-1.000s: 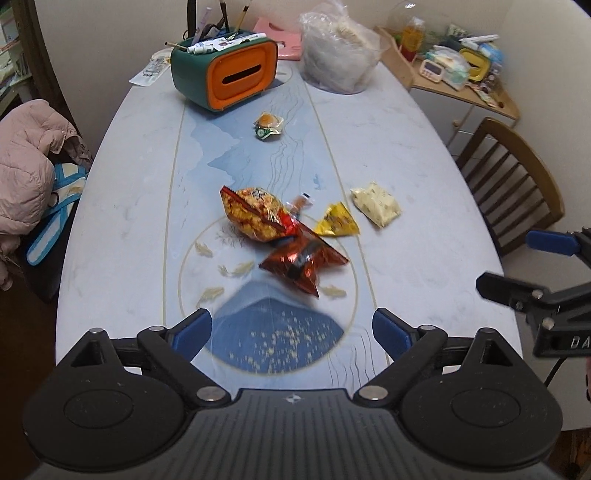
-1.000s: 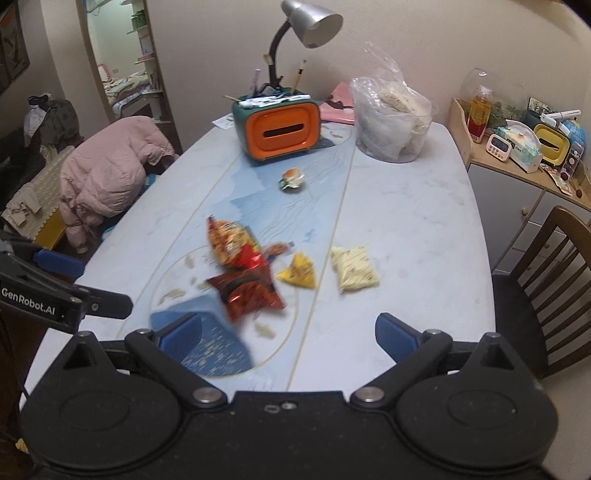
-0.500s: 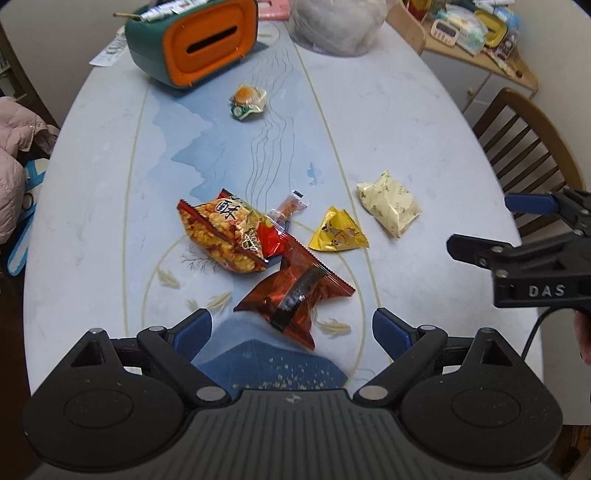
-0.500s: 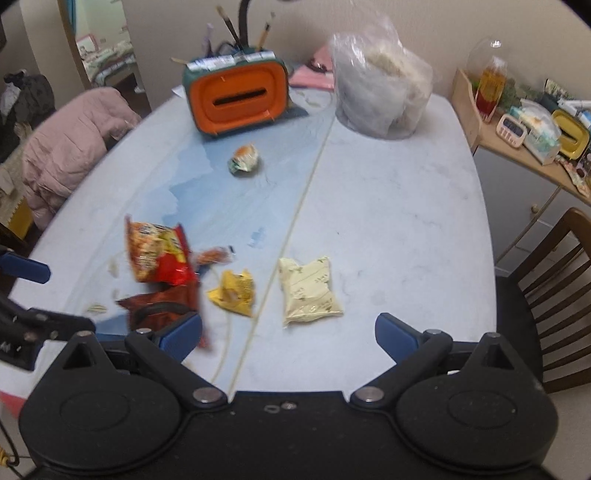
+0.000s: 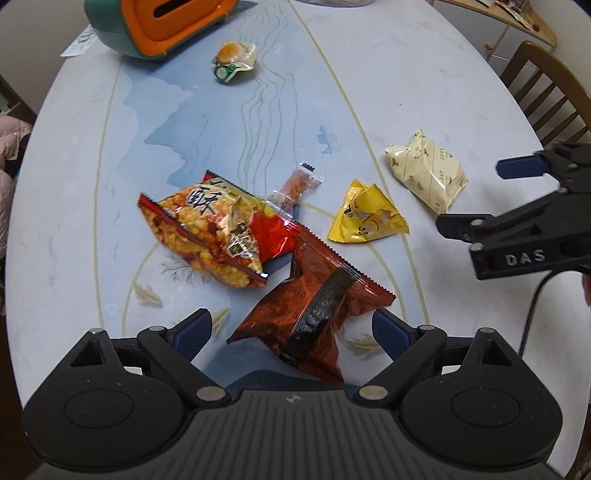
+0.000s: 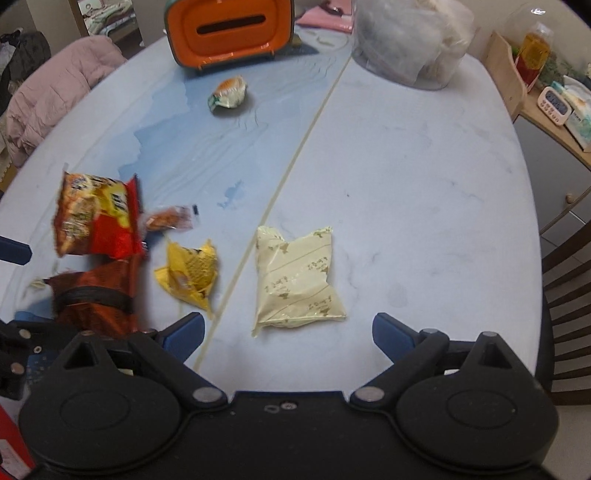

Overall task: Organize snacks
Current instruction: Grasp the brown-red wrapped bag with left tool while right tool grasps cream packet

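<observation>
Several snack packs lie on the pale oval table (image 5: 424, 92). My left gripper (image 5: 291, 328) is open and hangs over a dark red foil pack (image 5: 314, 310), whose near end lies between the blue fingertips without touching them. Behind that pack sit an orange-and-red rice cracker bag (image 5: 210, 229), a small clear stick pack (image 5: 295, 184), a yellow triangular pack (image 5: 365, 214) and a cream pack (image 5: 428, 170). My right gripper (image 6: 288, 330) is open just in front of the cream pack (image 6: 295, 277). A small round bun pack (image 5: 232, 59) lies farther back.
An orange-and-green box (image 6: 229, 29) and a clear bag of goods (image 6: 410, 37) stand at the table's far end. A wooden chair (image 5: 546, 96) is at the right side. A pink jacket (image 6: 55, 96) lies to the left. A side shelf (image 6: 546, 85) holds small items.
Both grippers have dropped toward the table and moved forward. The dark red pack now sits between the left fingertips, and the cream pack is close in front of the right gripper. The jaws stayed wide.
</observation>
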### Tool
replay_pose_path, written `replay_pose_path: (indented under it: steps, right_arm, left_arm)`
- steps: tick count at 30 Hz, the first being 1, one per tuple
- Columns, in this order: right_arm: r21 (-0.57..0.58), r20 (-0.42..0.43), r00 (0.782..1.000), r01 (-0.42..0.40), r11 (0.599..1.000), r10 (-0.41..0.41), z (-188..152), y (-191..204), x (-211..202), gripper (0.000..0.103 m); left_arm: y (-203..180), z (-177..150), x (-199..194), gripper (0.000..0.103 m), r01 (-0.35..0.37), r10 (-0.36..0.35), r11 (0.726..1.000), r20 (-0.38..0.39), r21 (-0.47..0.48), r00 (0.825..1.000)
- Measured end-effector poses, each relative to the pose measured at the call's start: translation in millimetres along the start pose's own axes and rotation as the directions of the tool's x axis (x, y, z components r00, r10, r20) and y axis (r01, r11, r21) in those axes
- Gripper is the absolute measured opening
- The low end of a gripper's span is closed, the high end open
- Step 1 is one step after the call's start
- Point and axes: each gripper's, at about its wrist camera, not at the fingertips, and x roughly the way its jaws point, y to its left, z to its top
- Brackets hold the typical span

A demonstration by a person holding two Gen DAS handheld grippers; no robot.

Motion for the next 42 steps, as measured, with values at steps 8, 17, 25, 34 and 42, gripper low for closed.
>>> replay_pose_path:
  steps: [8, 17, 25, 34, 42]
  right_arm:
    - [0.013, -0.016, 1.0, 0.001, 1.0, 0.0, 5.5, -9.5, 29.5, 0.095]
    - [-0.01, -0.002, 1.0, 0.007, 1.0, -0.007, 5.2, -6.1, 38.7, 0.078]
    - [-0.032, 0.023, 1.0, -0.003, 0.999, 0.004, 2.2, 0.8, 32.7, 0.056]
    - [0.026, 0.031, 0.999, -0.033, 0.999, 0.032, -16.7, 2.7, 7.5, 0.05]
    - [0.058, 0.033, 0.998, -0.051, 0.997, 0.049, -42.5, 13.1, -29.1, 0.048]
  left_arm:
    - [-1.9, 2.2, 20.5, 0.086, 0.012, -0.012, 1.0, -0.031, 0.015, 0.999]
    - [-7.5, 1.3, 30.8, 0.064, 0.013, -0.012, 1.0, -0.053, 0.025, 0.999]
    - [-4.0, -0.9, 28.7, 0.056, 0.027, -0.027, 1.0, -0.059, -0.005, 0.998]
    - [2.6, -13.0, 17.7, 0.048, 0.059, -0.063, 0.996, -0.058, -0.064, 0.996]
    - [3.0, -29.3, -6.7, 0.047, 0.075, -0.077, 0.994, -0.033, -0.073, 0.996]
